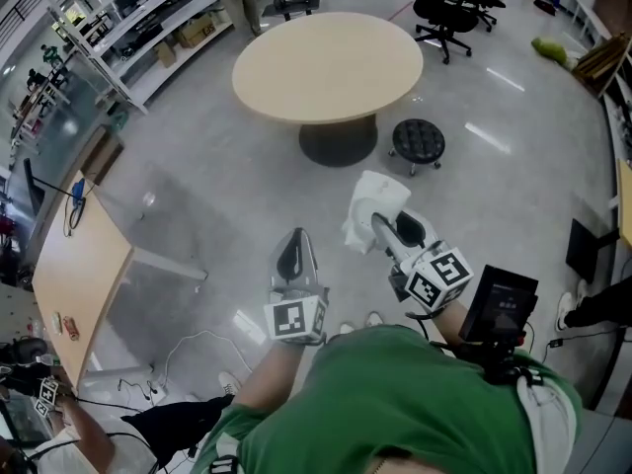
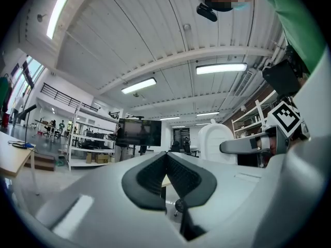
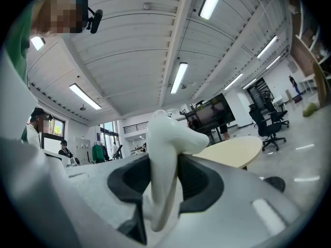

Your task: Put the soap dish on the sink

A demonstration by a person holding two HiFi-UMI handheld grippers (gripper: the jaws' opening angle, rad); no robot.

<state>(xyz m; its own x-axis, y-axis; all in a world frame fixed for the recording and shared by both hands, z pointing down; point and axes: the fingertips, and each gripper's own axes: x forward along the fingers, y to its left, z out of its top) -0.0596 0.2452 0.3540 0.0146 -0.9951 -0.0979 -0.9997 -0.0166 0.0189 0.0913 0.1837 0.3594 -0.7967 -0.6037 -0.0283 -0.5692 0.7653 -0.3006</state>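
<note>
- Right gripper (image 1: 393,233) pinches the white moulded plastic soap dish (image 1: 373,205) by its edge, held level, apparently for transport; no sink visible.
- Left gripper (image 2: 166,170): jaws pressed together, empty, idle.

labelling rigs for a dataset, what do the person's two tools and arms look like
The left tool and the right tool look the same. Each has a light grey, wedge-shaped plastic body with dark ribbed pads on its inner faces. Each also carries a white cube printed with black square markers. The person wears a green top whose sleeves leave the forearms uncovered.
</note>
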